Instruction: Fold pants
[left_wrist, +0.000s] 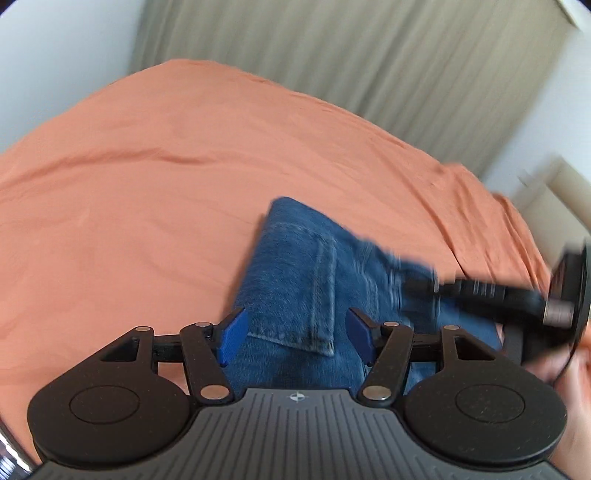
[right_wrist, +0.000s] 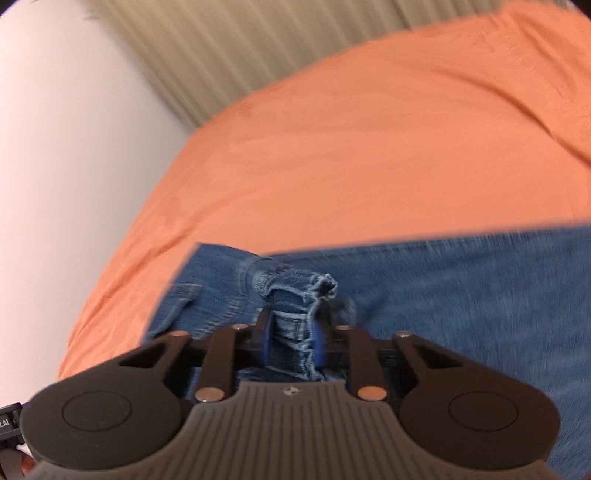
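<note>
Blue jeans (left_wrist: 295, 266) lie folded on the bed's orange sheet (left_wrist: 129, 177), w/ wide bare sheet beyond them toward the beige curtain (left_wrist: 332, 55) and white wall (right_wrist: 55, 147). Left tongs (left_wrist: 295, 334) hang spread over the denim, the 2 blue pads (left_wrist: 232, 334) apart w/ nothing between. Right tongs (right_wrist: 293, 338) are pinching a bunched fold of the jeans (right_wrist: 295, 295) at the waistband or hem; blur makes which hard to tell. In the left view the right tongs (left_wrist: 421, 282) reach in from the right, smeared by motion. The jeans' near edge is cut off by the tool bodies. No containers seen.
</note>
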